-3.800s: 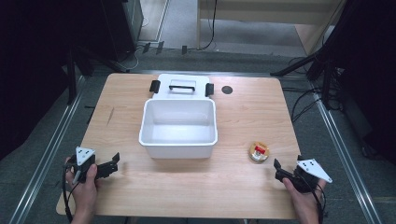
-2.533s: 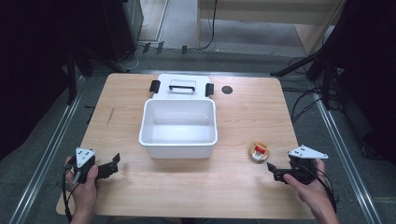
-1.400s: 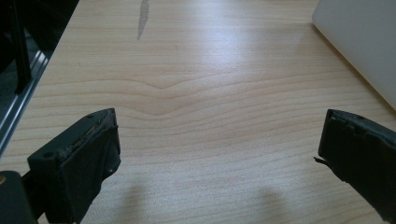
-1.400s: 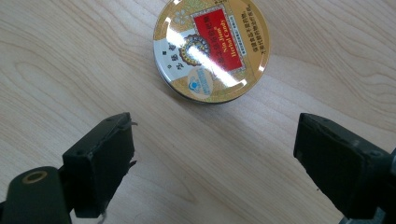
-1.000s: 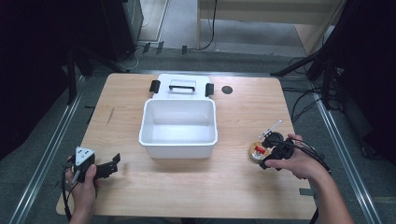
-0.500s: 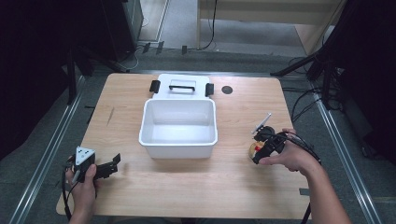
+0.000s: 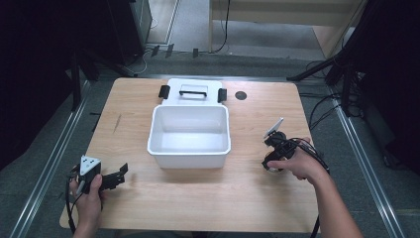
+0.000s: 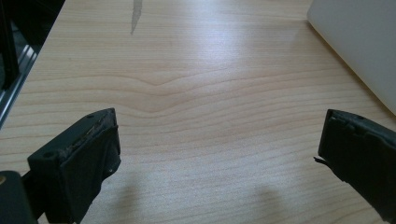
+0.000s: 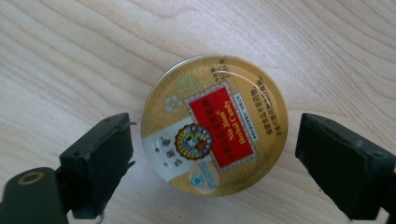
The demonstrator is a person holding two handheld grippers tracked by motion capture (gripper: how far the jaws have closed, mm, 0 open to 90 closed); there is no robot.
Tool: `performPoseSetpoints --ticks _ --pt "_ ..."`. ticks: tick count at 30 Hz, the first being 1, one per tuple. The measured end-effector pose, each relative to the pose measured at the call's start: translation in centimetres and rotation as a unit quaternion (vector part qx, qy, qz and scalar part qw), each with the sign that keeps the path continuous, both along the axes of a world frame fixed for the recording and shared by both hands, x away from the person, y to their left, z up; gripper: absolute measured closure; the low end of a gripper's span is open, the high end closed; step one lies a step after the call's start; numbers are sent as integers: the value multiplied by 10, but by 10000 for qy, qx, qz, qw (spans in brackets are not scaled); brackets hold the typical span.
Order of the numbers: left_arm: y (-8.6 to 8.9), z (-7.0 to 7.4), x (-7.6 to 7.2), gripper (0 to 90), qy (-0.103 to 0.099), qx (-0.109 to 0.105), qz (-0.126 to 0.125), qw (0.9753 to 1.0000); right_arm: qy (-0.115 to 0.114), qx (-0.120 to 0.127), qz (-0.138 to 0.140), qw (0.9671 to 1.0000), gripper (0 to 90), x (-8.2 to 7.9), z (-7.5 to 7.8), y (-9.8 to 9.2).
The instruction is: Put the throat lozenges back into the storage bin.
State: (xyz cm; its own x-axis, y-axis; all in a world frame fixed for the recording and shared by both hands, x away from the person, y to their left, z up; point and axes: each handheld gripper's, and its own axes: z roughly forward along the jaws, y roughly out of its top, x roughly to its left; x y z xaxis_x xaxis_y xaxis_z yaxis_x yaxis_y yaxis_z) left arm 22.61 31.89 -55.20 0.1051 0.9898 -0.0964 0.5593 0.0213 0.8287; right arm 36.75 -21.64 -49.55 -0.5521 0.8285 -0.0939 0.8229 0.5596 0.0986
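Candy tin (image 9: 215, 125) framed between spread right gripper (image 9: 215, 163) jaws (gaps uneven); best centred, then squeezed. Left gripper (image 8: 217, 163) spread too, idle beside white bin (image 7: 189, 135).

Light falls from overhead onto the table (image 7: 198, 198), bright at frame centre, while the floor and gear along the left and right edges sink into near black. The white bin (image 7: 189, 135) is slightly blown out. In the left gripper view a soft sheen crosses the wood and 2 faint shadows lie below the fingers (image 8: 79, 163) — which are blurred. In the right gripper view the gold tin (image 9: 214, 124) carries glare along its upper right rim.
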Motion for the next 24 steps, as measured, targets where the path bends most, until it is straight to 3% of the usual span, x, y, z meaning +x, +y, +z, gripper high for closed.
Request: performPoseSetpoints --ticks 5,9,24 --pt "0 0 0 0 4 -17 -8 10000 -21 -94 -98 9999 131 4 -5 1" --pt "0 0 0 0 8 -28 -5 10000 54 -97 -152 9998 195 5 -8 1" --pt "1 0 0 0 8 -29 -3 10000 139 82 29 9999 205 3 -5 -2"
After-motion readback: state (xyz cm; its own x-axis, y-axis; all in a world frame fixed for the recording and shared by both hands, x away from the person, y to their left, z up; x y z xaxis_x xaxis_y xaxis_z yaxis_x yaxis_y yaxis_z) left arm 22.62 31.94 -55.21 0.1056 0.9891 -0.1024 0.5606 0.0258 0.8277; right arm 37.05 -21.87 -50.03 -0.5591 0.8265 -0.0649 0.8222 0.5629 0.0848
